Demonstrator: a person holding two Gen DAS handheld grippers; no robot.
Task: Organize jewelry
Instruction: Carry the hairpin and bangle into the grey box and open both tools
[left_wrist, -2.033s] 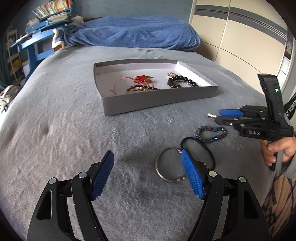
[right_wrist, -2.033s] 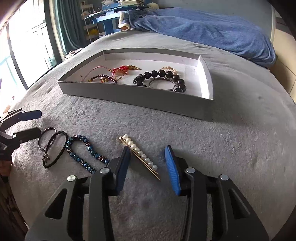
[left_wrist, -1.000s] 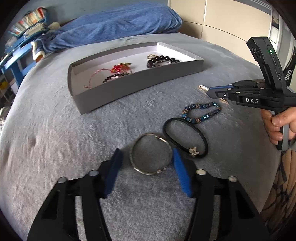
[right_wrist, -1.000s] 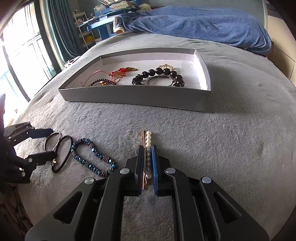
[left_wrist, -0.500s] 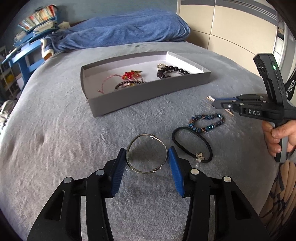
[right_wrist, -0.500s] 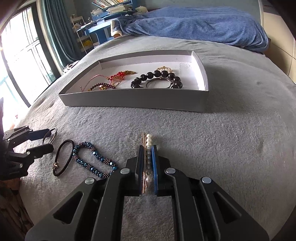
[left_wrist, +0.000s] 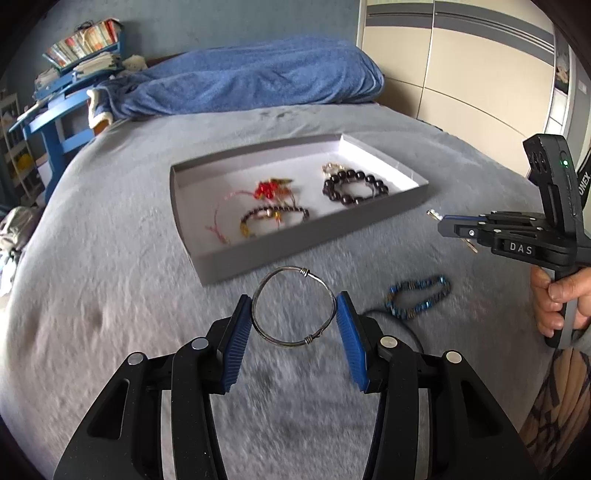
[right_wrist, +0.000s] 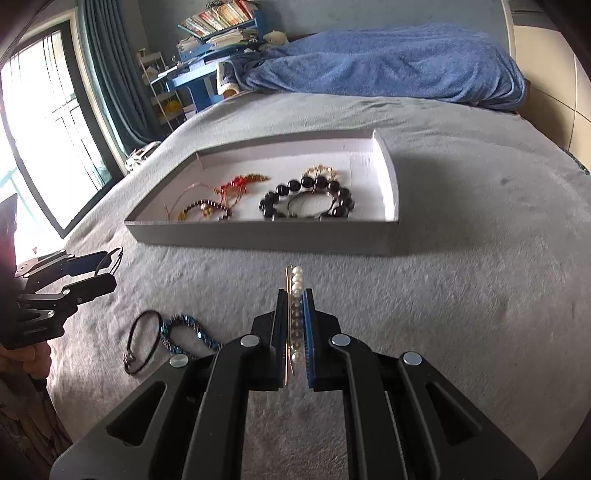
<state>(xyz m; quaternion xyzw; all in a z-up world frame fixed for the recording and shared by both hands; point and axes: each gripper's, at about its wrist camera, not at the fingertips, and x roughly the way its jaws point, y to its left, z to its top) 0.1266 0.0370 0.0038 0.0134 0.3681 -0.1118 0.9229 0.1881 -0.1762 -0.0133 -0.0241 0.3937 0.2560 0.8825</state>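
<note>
My left gripper (left_wrist: 294, 314) is shut on a silver wire bangle (left_wrist: 293, 273) and holds it above the grey bedspread, in front of the grey tray (left_wrist: 310, 245). My right gripper (right_wrist: 294, 295) is shut on a pearl hairpin (right_wrist: 296, 279), lifted short of the tray's near wall (right_wrist: 258, 242). The tray holds a black bead bracelet (right_wrist: 345, 201), a dark bead bracelet (left_wrist: 275, 215) and a red charm cord (left_wrist: 266, 188). A blue bead bracelet (left_wrist: 419, 291) and a black hair tie (right_wrist: 142, 341) lie on the bed.
A blue blanket (left_wrist: 258, 79) lies at the head of the bed. A blue desk with books (left_wrist: 62, 107) stands at the far left. Wardrobe doors (left_wrist: 461, 74) are at the right, a window (right_wrist: 44, 122) at the left.
My left gripper closed on the bangle and lifted it off the bed toward the tray. My right gripper closed on the pearl hairpin and raised it toward the tray.
</note>
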